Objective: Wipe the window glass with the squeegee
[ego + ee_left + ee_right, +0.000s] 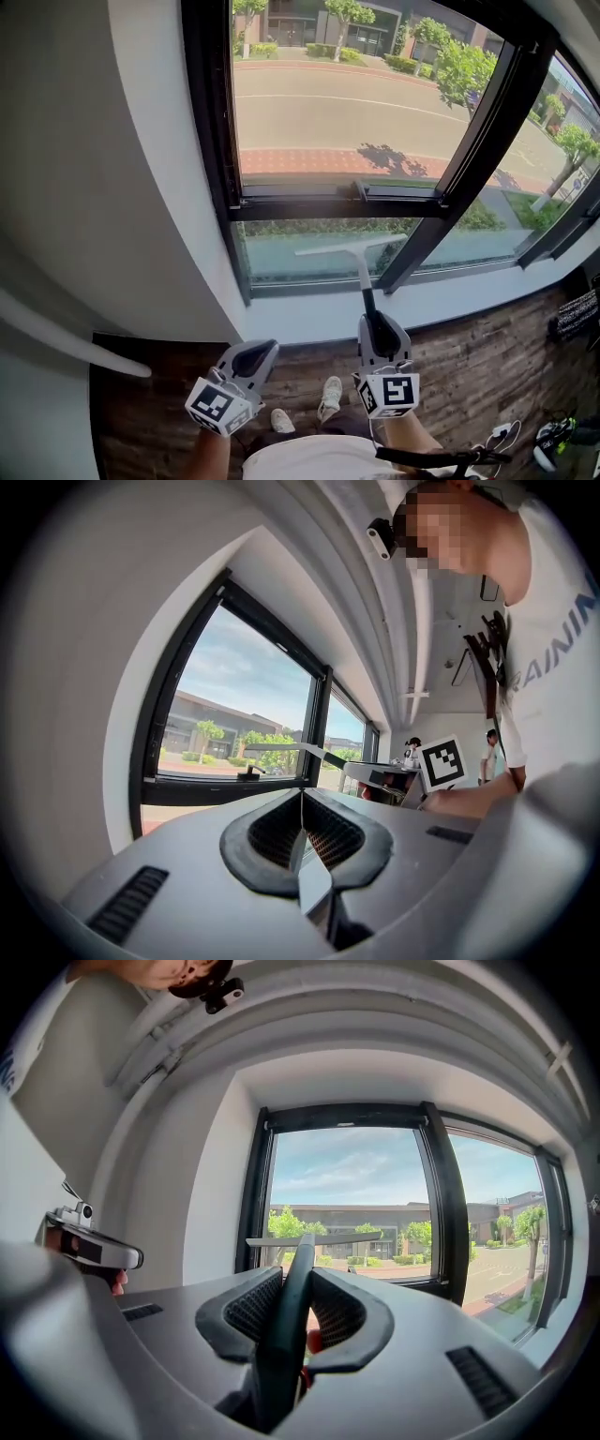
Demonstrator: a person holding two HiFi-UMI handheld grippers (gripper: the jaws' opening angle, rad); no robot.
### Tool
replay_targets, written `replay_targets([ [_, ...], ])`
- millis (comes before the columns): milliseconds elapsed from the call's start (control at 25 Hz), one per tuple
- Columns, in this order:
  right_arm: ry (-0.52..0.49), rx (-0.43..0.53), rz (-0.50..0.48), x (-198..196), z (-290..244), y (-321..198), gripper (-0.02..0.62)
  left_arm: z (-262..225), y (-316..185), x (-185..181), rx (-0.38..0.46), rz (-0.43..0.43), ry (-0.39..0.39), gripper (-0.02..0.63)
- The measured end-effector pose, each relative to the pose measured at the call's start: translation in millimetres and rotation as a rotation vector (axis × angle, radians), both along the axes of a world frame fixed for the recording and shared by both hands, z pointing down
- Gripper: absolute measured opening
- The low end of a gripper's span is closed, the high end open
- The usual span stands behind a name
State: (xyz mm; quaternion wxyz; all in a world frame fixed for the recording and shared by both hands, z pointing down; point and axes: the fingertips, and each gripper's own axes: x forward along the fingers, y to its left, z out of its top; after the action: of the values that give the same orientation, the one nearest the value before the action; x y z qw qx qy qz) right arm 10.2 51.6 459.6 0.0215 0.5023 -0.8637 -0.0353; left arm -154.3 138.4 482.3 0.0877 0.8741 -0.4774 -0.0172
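Observation:
A squeegee (360, 260) with a pale blade and dark handle points at the lower pane of the window glass (319, 251). My right gripper (380, 330) is shut on its handle (286, 1330); the blade (314, 1238) shows level ahead in the right gripper view. The squeegee blade (281, 749) also appears in the left gripper view, in front of the window. My left gripper (253, 355) hangs lower left of the squeegee, shut with nothing between its jaws (302, 841).
Black window frames (216, 150) and a slanted dark mullion (487, 131) divide the glass. A white sill (375, 314) runs under the window above a wooden floor (487, 366). White wall (103, 187) stands at left. Cables and a shoe lie at the floor's right.

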Motion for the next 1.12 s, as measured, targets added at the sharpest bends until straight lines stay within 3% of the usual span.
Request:
replay_targets([
  [320, -0.022, 0.027, -0.062, 18.2, -19.5, 14.8, 0.100, -17.0, 11.5, 27.2, 0.024, -0.017, -0.003, 0.021],
  [480, -0.016, 0.052, -0.094, 60.7, -34.6, 20.9, 0.100, -29.1, 1.4, 61.0, 0.021, -0.071, 0.025, 0.021],
  [800, -0.035, 0.041, -0.054, 149.7, -29.7, -6.8, 0.100, -27.6, -26.7, 139.4, 0.019, -0.040, 0.000, 0.021],
  [1120, -0.064, 0.042, -0.092, 146.1, -29.7, -10.2, 0.100, -30.6, -25.6, 145.5, 0.021, -0.052, -0.032, 0.021],
])
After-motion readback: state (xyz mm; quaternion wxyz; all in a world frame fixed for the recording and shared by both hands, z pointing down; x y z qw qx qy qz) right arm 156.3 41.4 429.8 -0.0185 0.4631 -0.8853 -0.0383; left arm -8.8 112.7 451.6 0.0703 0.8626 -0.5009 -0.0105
